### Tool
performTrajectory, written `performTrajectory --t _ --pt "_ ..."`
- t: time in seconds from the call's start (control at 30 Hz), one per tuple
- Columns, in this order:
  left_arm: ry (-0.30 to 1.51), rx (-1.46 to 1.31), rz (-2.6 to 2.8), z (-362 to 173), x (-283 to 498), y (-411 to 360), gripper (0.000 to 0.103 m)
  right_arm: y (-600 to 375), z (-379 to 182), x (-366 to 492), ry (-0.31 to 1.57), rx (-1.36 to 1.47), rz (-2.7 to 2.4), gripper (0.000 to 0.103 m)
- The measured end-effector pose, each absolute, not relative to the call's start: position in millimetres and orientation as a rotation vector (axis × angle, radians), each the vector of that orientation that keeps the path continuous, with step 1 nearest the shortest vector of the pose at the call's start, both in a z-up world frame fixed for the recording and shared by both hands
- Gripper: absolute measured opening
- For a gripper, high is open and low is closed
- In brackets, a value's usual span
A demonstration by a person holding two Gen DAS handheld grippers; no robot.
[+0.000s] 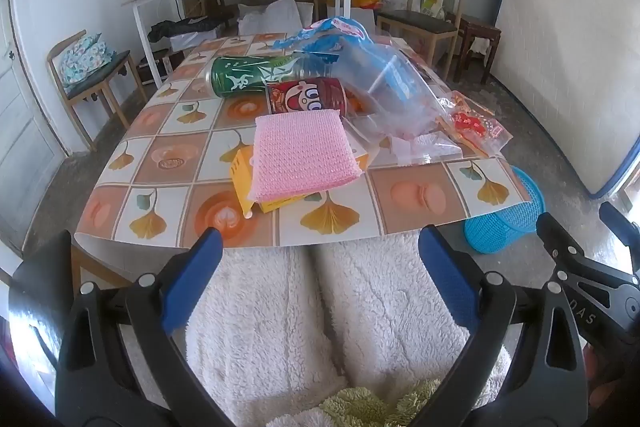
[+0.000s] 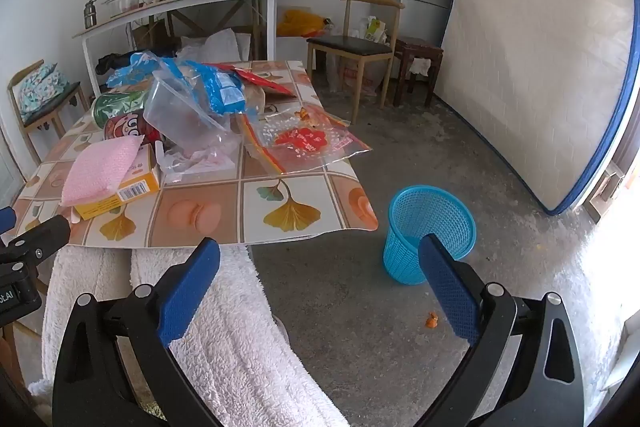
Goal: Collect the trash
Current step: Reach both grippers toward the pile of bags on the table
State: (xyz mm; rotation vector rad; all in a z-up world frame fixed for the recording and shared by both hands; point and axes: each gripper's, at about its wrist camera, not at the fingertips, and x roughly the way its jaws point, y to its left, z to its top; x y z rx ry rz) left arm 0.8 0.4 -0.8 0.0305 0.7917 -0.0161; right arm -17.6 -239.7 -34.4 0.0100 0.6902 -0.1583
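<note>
Trash lay piled on the bench (image 1: 168, 163), which wore a tiled cloth with ginkgo leaves. Nearest sat a pink sponge (image 1: 302, 153) on top of a yellow box (image 2: 120, 193). Just behind them lay a red can (image 1: 306, 95) on its side, and behind that a green can (image 1: 244, 75), also on its side. To the right a clear tub (image 2: 180, 119) rested tilted among clear bags, with a blue wrapper (image 1: 324, 35) at the far end of the pile. A clear bag with red print (image 2: 308, 141) lay at the right edge of the bench. A blue basket (image 2: 430, 233) stood upright on the floor, right of the bench's near corner. An orange scrap (image 2: 431, 319) lay on the floor near it. The left claw (image 1: 318, 281) hung wide open over a person's lap in white fleece, short of the bench, gripping nothing. The right claw (image 2: 320, 287) was likewise wide open and empty, above the floor near the basket.
</note>
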Motion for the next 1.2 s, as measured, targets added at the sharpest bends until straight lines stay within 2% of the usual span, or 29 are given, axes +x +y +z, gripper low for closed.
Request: performTrajectory --t 0.73,1.2 --pt "0.810 -0.015 -0.005 -10.9 12.6 19.6 0.094 -222.6 -27.9 4.2 0.680 -0.029 -0.151 0.097" --pt "0.779 -0.041 0.006 0.5 40.1 39.9 0.094 -209.8 7.1 39.6 0.620 -0.065 -0.139 0.097"
